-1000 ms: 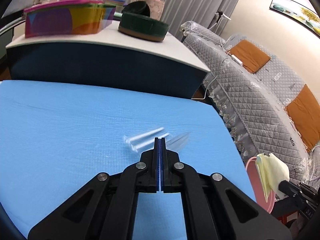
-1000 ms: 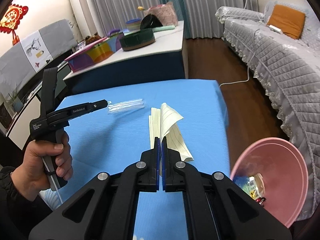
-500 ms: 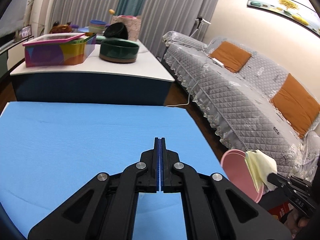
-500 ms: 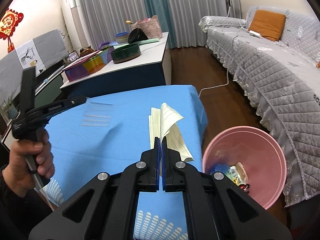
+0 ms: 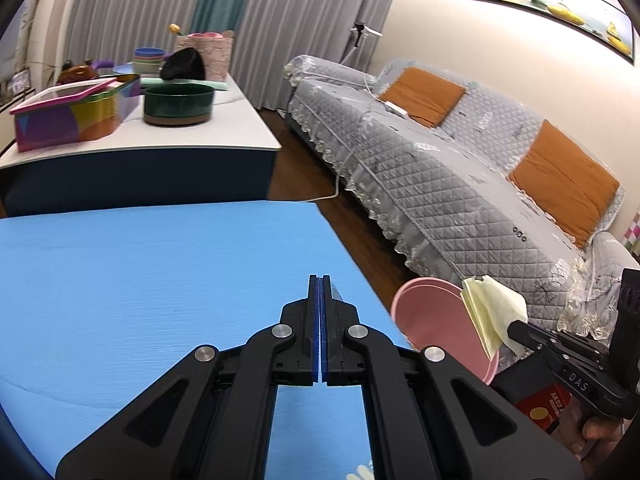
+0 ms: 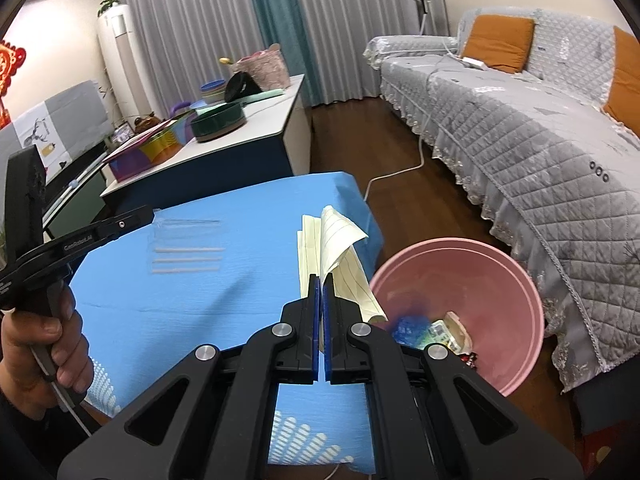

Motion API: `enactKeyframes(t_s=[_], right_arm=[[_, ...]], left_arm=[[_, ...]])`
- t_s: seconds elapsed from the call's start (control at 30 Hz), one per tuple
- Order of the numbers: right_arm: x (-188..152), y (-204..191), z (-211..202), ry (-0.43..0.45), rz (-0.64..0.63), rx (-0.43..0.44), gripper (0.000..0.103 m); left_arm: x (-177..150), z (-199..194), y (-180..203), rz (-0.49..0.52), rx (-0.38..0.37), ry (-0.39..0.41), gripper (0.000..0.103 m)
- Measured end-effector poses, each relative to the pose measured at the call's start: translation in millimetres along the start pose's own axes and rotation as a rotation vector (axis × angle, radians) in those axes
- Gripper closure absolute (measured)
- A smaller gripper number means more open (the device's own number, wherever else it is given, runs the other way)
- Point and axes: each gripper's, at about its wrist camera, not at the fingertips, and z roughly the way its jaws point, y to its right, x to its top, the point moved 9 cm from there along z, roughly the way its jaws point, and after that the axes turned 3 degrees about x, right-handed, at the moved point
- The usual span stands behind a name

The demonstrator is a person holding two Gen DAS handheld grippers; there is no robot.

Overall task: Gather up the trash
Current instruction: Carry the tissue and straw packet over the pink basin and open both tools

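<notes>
My right gripper (image 6: 321, 280) is shut on a folded pale yellow lined paper (image 6: 338, 256) and holds it in the air beside the rim of the pink bin (image 6: 500, 264). In the left wrist view the paper (image 5: 492, 312) hangs over the bin (image 5: 432, 320). My left gripper (image 5: 320, 280) is shut on a clear plastic wrapper with white sticks (image 6: 186, 246), which hangs from its tip above the blue table (image 6: 224, 292). The wrapper barely shows in the left wrist view.
The pink bin holds several pieces of trash (image 6: 432, 330) and stands on the wood floor between the blue table and a grey quilted sofa (image 6: 520, 120). A white-topped cabinet (image 5: 180, 136) with bowls and a colourful box stands beyond the table. A white cable (image 6: 400, 172) lies on the floor.
Both grippers have moved right toward the bin. The left lifted the clear wrapper off the table. The bin now shows larger under the right gripper.
</notes>
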Motion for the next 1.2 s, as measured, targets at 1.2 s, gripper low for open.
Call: enactKeyframes(t_s=[1.2], right_arm=[[-32, 148, -5, -0.038, 0.163, -0.207, 0.101]], left_arm=[[-39, 74, 177, 0.159, -0.213, -0.129, 0.103]])
